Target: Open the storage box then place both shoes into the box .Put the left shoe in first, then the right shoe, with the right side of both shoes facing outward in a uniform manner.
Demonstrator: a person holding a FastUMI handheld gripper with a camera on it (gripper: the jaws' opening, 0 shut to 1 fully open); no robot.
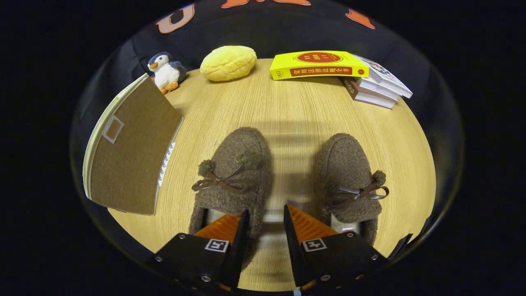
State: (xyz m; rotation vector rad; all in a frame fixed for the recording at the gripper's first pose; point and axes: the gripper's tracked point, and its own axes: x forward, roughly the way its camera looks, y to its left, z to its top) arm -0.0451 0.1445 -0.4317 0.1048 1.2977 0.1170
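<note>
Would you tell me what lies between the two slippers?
Bare tabletop between left slipper and right slipper, in the gripper view; the open tool hangs there.

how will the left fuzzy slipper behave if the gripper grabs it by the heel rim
The left slipper looks soft and fleecy, so its rim will probably squash between the fingers rather than resist. It seems light for its size and should lift easily, though the toe may droop. The fuzzy surface likely grips well, so slipping seems unlikely. The gripper is open, with one finger over the slipper's heel.

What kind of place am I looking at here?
Likely a staged tabletop in a recording booth: a wooden table holding fuzzy slippers, a stack of books and a plush penguin, the open gripper above.
</note>
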